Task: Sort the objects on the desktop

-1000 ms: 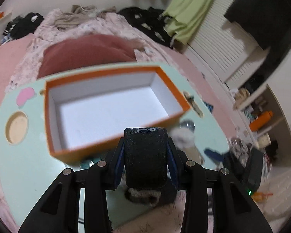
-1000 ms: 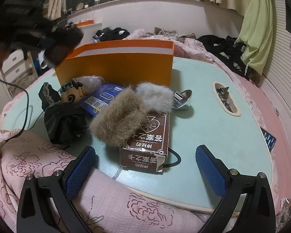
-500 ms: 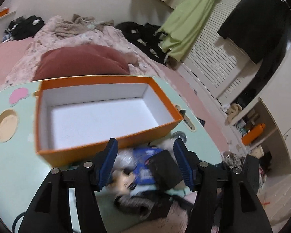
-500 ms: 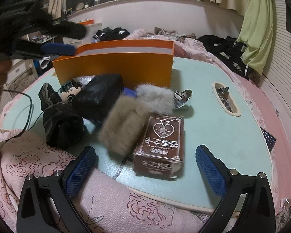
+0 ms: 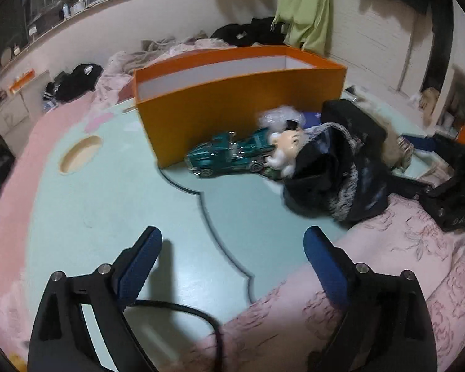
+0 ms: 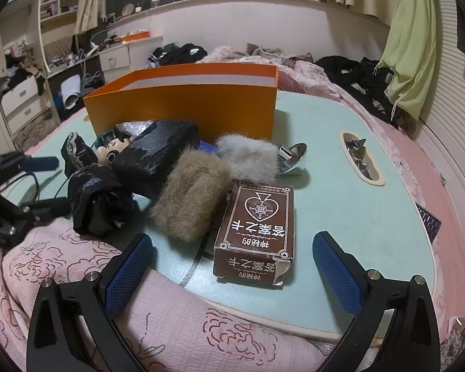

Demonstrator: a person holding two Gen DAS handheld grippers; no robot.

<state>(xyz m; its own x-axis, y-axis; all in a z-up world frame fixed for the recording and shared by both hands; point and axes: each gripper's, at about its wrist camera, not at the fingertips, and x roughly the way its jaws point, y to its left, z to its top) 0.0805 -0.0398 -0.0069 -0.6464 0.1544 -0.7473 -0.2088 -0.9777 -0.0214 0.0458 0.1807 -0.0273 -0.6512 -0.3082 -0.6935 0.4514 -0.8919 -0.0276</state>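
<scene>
Change since earlier frames: black block (image 6: 156, 161), formerly clamped in left gripper (image 5: 231, 259), now lying on the pile beside the orange box (image 6: 183, 105), never landing inside; jaws having just been opening, nothing between them now.
Left gripper: standing released and wide, hanging over bare mint table (image 5: 108, 210) at lower centre of the left wrist view.
Right gripper (image 6: 231, 259): spread wide, gripping nothing, framing the brown card box (image 6: 257, 229) at lower centre of the right wrist view.
Task things, location: clustering in front of the orange box, centre-left of the right wrist view; box interior, as far as showing, looking white and unfilled.
Risk, block: probably needing a fresh grasp; resting tilted on other items, so likely sliding or rolling if nudged.
Risk, fur: brown fur piece (image 6: 190, 198) leaning against the card box and block; pulling either one out possibly dragging it along.
Risk, cable: dark cable (image 5: 183, 310) trailing under the left gripper, possibly snagging on a reach.
Risk, box: light cardboard wall likely shifting if bumped.
Count: one orange box, one black block, one card box, two fur pieces (brown, grey (image 6: 248, 158)), one teal toy car (image 5: 229, 155), one small doll (image 5: 286, 152), one black lace-trimmed cloth (image 5: 334, 176), one shiny metal piece (image 6: 293, 158).
</scene>
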